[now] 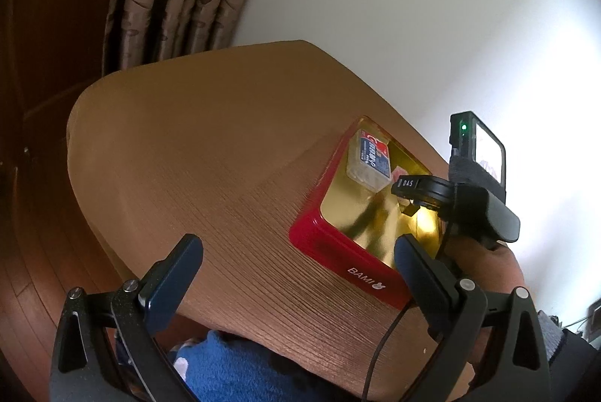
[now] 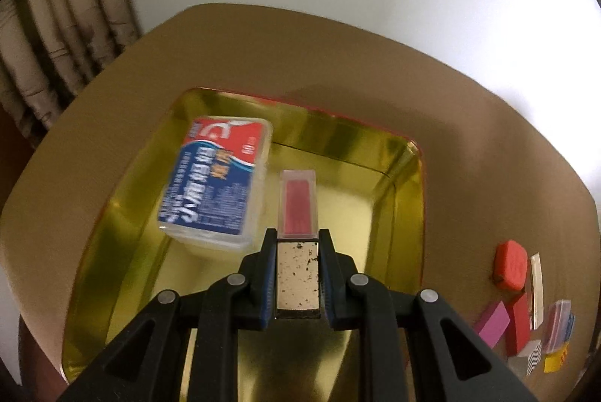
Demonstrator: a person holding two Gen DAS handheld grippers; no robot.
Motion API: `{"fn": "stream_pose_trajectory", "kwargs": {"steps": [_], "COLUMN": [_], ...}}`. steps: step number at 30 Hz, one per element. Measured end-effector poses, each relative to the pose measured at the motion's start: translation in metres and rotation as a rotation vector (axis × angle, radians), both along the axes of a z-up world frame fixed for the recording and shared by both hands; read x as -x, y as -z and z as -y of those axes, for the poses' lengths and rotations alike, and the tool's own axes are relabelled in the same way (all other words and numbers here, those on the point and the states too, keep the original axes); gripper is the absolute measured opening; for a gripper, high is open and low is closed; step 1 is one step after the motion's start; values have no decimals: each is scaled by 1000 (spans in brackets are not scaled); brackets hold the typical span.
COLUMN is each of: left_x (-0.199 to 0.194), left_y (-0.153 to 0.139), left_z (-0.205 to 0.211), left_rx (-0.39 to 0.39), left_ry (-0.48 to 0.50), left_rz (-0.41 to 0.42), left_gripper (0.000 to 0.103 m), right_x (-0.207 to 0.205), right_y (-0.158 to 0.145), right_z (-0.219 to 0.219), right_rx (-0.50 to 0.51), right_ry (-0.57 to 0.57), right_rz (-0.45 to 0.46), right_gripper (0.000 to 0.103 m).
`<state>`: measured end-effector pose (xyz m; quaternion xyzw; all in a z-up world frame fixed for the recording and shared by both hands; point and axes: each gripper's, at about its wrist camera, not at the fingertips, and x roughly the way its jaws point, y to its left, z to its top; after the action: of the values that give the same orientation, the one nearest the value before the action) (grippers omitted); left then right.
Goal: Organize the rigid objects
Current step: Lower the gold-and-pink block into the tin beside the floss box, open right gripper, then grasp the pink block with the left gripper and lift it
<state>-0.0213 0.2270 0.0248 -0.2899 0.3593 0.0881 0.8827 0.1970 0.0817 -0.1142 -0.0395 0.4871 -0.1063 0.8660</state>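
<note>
I have the right hand-held gripper (image 2: 297,244) pinched tight on a small clear case with a red insert (image 2: 298,210), holding it by its near end so the length sticks out ahead of the fingers. That grip leaves the far end free to touch down first. The case hangs over the gold floor of the red tin (image 2: 403,191), just beside the blue-and-red labelled clear box (image 2: 216,180) already lying inside; I judge I am lining it up parallel to that box so the two pack neatly side by side.

My left hand-held gripper (image 1: 298,274) stands wide with nothing between its fingers, hovering above the worktop (image 1: 195,154) near the tin's red wall (image 1: 338,252) (ready, I think, to steady the tin if it slides).

The remaining pieces wait in a cluster (image 2: 526,319) on the worktop to the right of the tin: a red rounded block, a pink slab, a striped piece and others, well apart from the tin's rim.
</note>
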Motion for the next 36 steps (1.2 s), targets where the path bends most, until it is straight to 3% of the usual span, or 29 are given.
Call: {"fn": "stream_pose_trajectory", "kwargs": {"steps": [5,9,10,11,13,16,19,23,27,31,36], "left_x": [-3,-2,-1,0,2,2,1,-1,-21,-60,-98], "left_y": [1,-1,0,-2,-7,-14,-17,-14,-4,6,11], "left_z": [4,9,10,11,16,37,75,136,203,241,284], "left_rx": [-8,-31,-34,-35,-32,-48,-74,-141,-284,-330,-429], "left_ry": [11,23,25,28,53,151,303,490,662,742,803], "left_rz": [-7,10,18,29,67,124,160,183,184,134,74], "left_gripper": [101,101,101,101,101,101,101,101,101,100,100], "right_x": [-5,23,43,61,97,156,212,287,318,343,343], "right_y": [10,-22,-42,-55,-72,-83,-73,-45,-33,-39,-69], "right_z": [6,20,28,37,64,120,186,268,298,300,303], "right_rx": [-60,-171,-192,-215,-242,-140,-6,-24,-67,-51,-75], "right_ry": [6,-43,-57,-59,-30,57,196,370,412,373,341], "right_rz": [-62,76,168,233,307,342,335,325,350,407,428], "right_gripper": [21,23,24,28,50,52,53,53,53,53,54]}}
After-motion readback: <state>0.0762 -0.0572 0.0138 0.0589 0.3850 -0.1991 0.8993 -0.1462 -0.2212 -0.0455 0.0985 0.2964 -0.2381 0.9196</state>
